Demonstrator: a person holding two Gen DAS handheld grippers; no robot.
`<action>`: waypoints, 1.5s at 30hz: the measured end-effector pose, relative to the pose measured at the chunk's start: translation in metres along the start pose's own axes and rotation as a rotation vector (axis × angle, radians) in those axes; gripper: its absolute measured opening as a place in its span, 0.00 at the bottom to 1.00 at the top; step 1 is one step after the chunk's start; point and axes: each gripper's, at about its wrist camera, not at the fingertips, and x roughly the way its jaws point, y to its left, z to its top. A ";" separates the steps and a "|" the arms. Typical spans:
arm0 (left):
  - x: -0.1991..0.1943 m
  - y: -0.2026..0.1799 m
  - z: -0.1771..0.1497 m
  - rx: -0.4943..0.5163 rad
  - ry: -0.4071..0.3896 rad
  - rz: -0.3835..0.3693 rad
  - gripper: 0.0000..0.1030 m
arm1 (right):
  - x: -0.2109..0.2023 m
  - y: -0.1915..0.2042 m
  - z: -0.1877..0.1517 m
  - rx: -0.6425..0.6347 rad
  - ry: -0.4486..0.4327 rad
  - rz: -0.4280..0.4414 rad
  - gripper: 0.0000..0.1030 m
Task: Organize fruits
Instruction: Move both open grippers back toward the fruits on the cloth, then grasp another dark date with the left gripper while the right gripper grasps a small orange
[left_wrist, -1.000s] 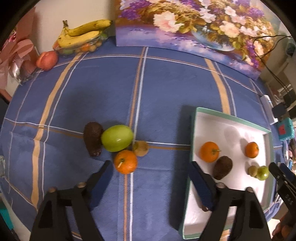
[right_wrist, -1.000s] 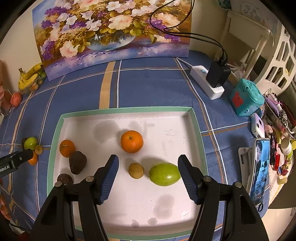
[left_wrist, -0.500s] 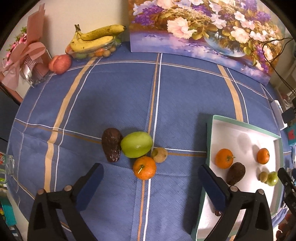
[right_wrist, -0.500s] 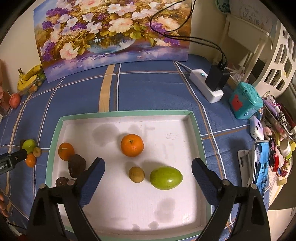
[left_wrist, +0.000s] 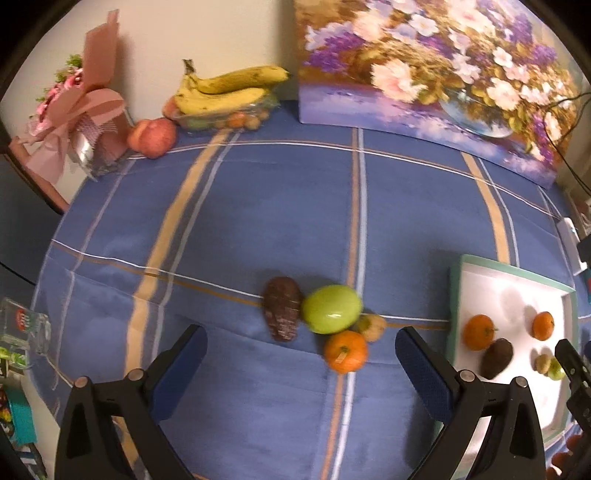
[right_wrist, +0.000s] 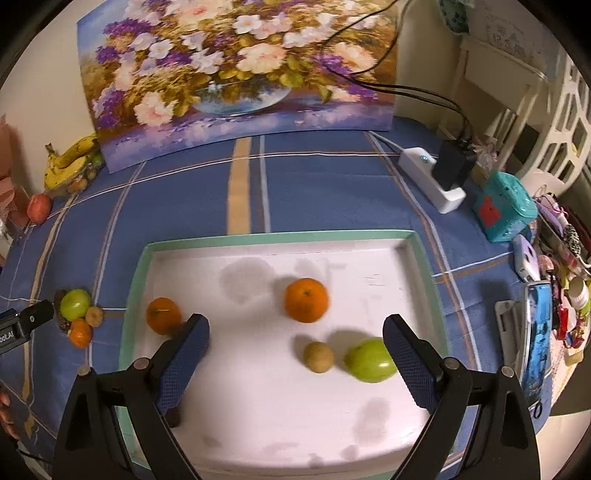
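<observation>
— Left gripper (left_wrist: 299, 363)?
— Jaws spread wide, nothing between the pads; pointing down over the blue striped tablecloth (left_wrist: 258, 206); just ahead, a tight cluster of four fruits: dark avocado (left_wrist: 281, 308) on the left, touching a green mango (left_wrist: 331, 309); an orange (left_wrist: 345, 351) in front of the mango, a small brownish kiwi (left_wrist: 371, 326) tucked at its right

— And the right gripper (right_wrist: 295, 349)?
— Also fully apart, gripping nothing; hovering above the white tray (right_wrist: 258, 417) with the mint-green rim; lying between the fingers but untouched: a brownish kiwi (right_wrist: 319, 356) beside a second green mango (right_wrist: 370, 360), close to the right finger; farther back an orange (right_wrist: 306, 300); another orange (right_wrist: 163, 315) near the tray's left wall, partly behind the left finger; something dark under that finger, too hidden to name

— Elsewhere on the table?
— Bananas (left_wrist: 225, 90) over a dish of small fruit at the far edge, next to a reddish apple (left_wrist: 152, 137); a flower painting (right_wrist: 236, 70) propped against the wall; a white power strip (right_wrist: 432, 181) with a black charger, and a teal box (right_wrist: 504, 206) right of the tray
</observation>
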 end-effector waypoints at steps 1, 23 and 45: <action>-0.001 0.005 0.001 -0.001 -0.004 0.013 1.00 | 0.000 0.007 0.000 -0.008 0.001 0.010 0.92; -0.008 0.105 0.008 -0.167 -0.028 0.002 1.00 | 0.004 0.110 -0.001 -0.155 0.036 0.095 0.92; 0.036 0.119 0.010 -0.189 0.049 -0.100 0.94 | 0.024 0.184 -0.009 -0.244 0.079 0.217 0.92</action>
